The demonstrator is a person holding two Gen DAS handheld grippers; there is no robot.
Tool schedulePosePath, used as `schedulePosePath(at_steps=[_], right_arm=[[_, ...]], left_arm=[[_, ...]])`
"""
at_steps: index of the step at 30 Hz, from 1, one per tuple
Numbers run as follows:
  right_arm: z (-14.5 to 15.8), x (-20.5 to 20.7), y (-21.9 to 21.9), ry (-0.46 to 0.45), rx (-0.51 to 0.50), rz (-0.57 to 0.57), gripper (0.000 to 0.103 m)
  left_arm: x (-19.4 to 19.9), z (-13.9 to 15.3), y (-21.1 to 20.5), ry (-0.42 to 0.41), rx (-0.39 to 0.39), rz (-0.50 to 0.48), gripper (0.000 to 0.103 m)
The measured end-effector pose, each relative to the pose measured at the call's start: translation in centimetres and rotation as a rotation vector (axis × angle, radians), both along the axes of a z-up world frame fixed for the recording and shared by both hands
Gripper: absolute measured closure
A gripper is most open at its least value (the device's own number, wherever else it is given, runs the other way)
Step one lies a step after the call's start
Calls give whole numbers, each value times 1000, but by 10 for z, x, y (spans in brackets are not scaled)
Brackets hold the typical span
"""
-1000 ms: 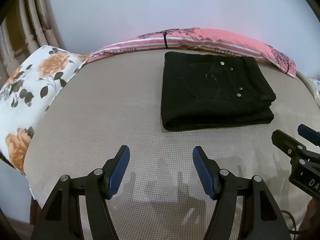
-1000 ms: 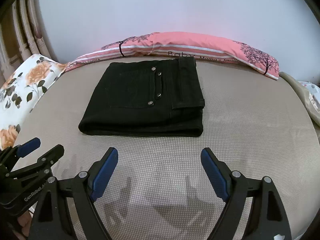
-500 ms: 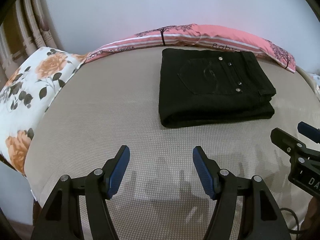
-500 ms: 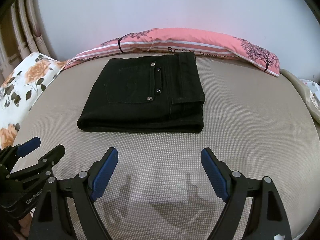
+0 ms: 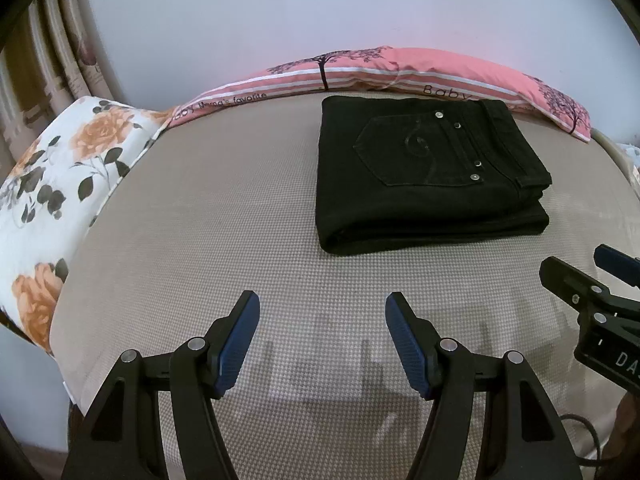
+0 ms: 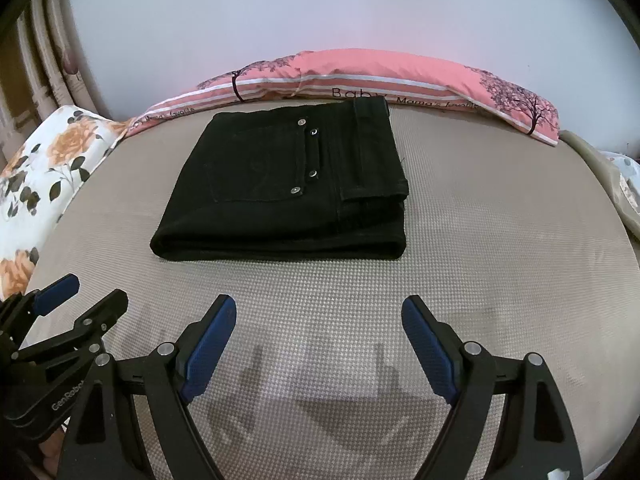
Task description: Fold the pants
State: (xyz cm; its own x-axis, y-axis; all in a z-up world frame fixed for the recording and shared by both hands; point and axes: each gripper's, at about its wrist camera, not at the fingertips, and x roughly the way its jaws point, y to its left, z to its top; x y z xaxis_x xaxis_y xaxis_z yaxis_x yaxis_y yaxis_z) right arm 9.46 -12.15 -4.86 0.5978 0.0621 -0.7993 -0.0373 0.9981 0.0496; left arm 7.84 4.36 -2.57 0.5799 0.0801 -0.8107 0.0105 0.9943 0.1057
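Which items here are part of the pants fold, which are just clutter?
Job:
black pants, already folded flat on the bed
left gripper, open, empty
right gripper, open, empty

Lying about:
pink pillow behind the pants
floral pillow at the left edge

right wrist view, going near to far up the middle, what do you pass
right claw, open and empty → bare beige mattress cover → folded black pants → pink striped pillow → pale wall
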Motion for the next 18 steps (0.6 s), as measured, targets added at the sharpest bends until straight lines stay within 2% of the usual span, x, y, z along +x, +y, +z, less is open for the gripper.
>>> schedulePosePath(at_steps=[18], right_arm=[[-2,1,-2,18,-4,-1,20]], left_arm=[[3,-2,0,6,5,-16,37]])
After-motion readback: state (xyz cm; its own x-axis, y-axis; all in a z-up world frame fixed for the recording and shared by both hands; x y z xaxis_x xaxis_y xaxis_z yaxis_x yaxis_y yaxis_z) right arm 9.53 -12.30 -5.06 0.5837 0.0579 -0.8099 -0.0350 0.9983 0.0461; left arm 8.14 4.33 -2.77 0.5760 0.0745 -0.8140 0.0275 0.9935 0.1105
